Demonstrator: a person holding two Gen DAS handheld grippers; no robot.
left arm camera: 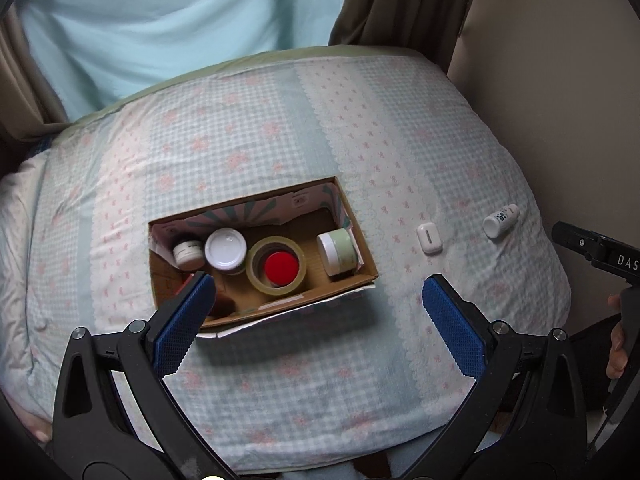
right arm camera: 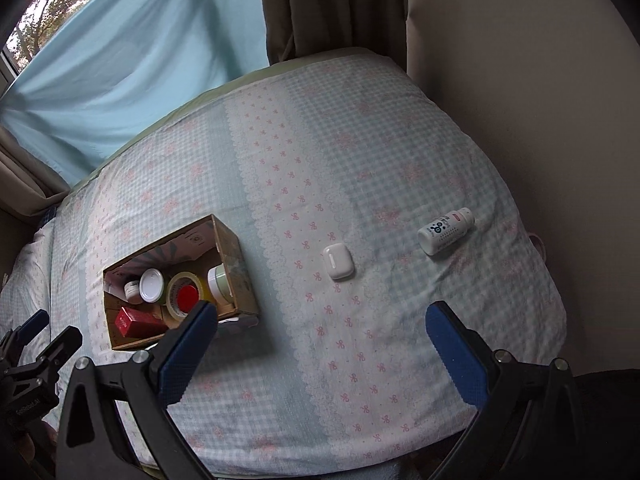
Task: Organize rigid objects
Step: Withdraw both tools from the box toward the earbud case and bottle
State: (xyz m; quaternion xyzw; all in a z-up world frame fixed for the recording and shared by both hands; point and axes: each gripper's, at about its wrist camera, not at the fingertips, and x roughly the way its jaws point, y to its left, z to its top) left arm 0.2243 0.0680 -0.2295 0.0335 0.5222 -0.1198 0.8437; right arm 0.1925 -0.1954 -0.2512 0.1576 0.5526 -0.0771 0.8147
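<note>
With both grippers (left arm camera: pixel 318 304) (right arm camera: pixel 322 330) spread wide, empty: earbud case (right arm camera: pixel 338 266) & bottle (right arm camera: pixel 446 231) outside box (right arm camera: pixel 236 256).

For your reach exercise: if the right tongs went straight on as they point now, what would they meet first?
Probably the bedspread: no object lies between the open right tongs. The earbud case sits just beyond, roughly in line; depth is unclear.

Bed (right arm camera: pixel 360 140), checked floral cover: bore cardboard box (right arm camera: pixel 240 264), white earbud case (right arm camera: pixel 338 266), white bottle (right arm camera: pixel 445 231) lying sideways.
</note>
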